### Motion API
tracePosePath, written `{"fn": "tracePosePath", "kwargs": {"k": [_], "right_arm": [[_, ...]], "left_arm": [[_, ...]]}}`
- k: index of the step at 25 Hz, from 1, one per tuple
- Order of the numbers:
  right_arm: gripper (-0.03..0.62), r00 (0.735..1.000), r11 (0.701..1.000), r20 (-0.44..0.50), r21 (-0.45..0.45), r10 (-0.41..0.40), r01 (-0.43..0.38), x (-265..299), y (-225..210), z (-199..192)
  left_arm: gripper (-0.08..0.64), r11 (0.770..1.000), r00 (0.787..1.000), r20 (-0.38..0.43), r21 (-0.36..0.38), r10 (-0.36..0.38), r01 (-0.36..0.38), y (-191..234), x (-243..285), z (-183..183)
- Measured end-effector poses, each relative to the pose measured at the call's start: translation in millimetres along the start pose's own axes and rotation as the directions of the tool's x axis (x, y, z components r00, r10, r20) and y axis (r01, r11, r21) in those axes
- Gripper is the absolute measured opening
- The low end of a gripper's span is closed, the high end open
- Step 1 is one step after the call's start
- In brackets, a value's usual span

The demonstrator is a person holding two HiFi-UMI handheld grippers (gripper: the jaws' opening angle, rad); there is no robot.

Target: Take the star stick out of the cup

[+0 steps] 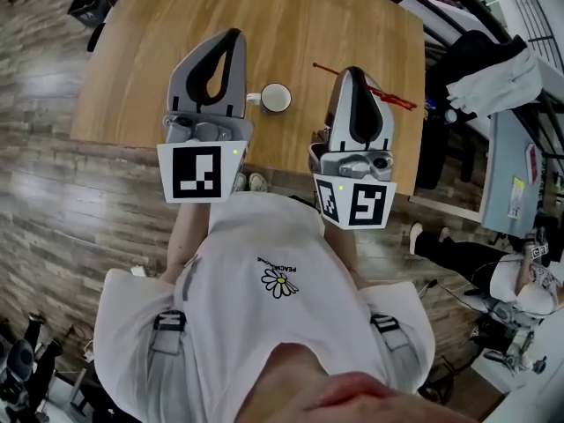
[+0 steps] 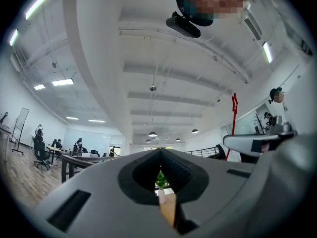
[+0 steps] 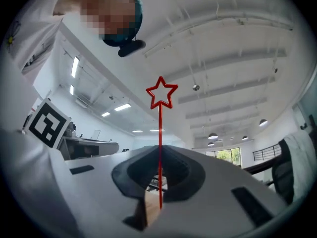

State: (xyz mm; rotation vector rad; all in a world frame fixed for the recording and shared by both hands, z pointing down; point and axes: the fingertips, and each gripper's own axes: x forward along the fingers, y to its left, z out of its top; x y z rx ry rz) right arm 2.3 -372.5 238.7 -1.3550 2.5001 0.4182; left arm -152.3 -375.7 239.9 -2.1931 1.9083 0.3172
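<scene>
The red star stick (image 3: 160, 133) stands upright between the jaws of my right gripper (image 3: 160, 151), which is shut on its thin shaft. The star (image 3: 161, 93) is at the top end, above the jaws. In the head view the stick (image 1: 388, 96) shows as a thin red line crossing behind the right gripper (image 1: 354, 73). The white cup (image 1: 275, 98) stands on the wooden table (image 1: 150, 69) between the two grippers, and nothing shows inside it. My left gripper (image 1: 232, 35) is raised left of the cup, shut with nothing held. The left gripper view also catches the stick (image 2: 234, 120) at the right.
Both gripper views look up at the ceiling and its lights. Right of the table, a white and dark garment (image 1: 489, 73) lies over furniture. Another person (image 1: 493, 267) sits low at the right. My shoes (image 1: 249, 181) show by the table's near edge.
</scene>
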Motion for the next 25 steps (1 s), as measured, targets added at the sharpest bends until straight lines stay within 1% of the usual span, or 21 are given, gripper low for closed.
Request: {"fn": "tracePosePath", "kwargs": {"k": [3,9,25], "right_arm": [[0.02,1.0,1.0,0.003,-0.018,-0.013,0.013,-3.9,-3.7,-1.2],[0.02,1.0,1.0,0.0,-0.005,-0.017,0.017,-4.2,-8.0,-3.0],[0.02,1.0,1.0,-0.008,-0.011,-0.018,0.018,-7.0,-13.8,-2.1]], "left_arm": [[0.015,1.0,1.0,-0.011,0.008,-0.02,0.02,-9.3,1.0,-2.3],[0.015,0.999,0.999,-0.018,0.018,-0.042,0.042,-17.1,4.3,-3.1],[0.015,0.999,0.999,-0.017,0.009,-0.043,0.044,-24.2,3.9,-2.8]]}}
